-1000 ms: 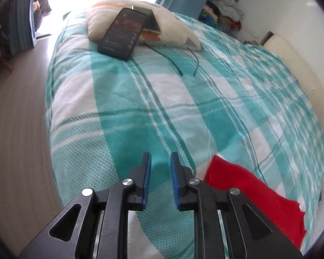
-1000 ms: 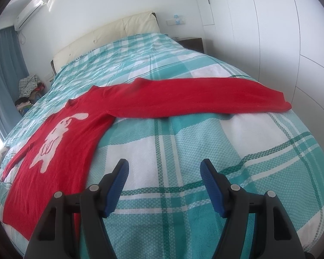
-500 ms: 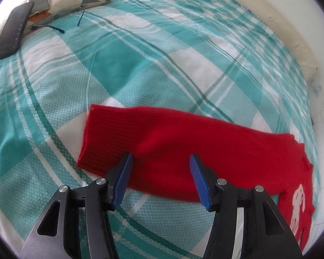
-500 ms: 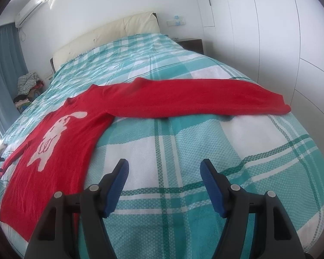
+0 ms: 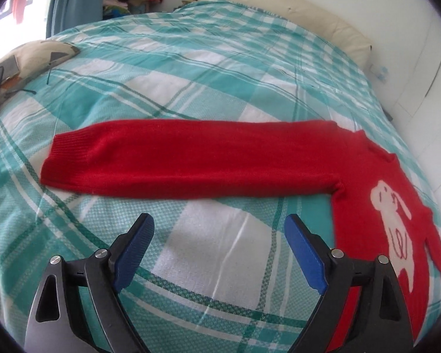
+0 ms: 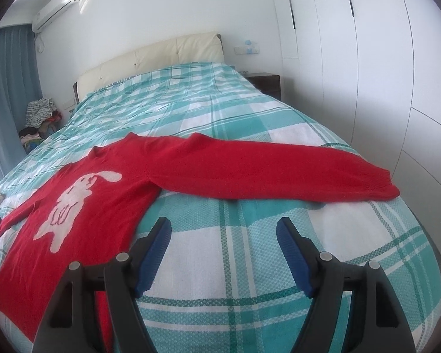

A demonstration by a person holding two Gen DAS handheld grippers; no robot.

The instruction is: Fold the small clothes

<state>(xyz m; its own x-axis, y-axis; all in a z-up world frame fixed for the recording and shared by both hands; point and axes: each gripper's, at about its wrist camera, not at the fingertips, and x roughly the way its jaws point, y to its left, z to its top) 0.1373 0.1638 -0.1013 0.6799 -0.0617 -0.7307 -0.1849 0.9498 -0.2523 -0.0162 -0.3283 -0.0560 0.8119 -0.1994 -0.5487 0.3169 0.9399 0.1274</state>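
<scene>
Both tongs are hanging wide and empty: the left gripper (image 5: 219,250) is facing one outstretched sleeve just ahead of its tips, the right gripper (image 6: 223,250) the other, with the red sweater (image 6: 82,203) lying flat on the plaid bedspread (image 6: 250,235). The knit is looking soft, light and limp, so pinching each ribbed cuff (image 5: 66,158) seems best. Its hem is running out of frame.

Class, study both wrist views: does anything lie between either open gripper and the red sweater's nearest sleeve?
Nothing visible does. Only bare plaid bedspread separates the left gripper from the red sweater, and likewise the right gripper from its sleeve. The pillow lies far off.
</scene>
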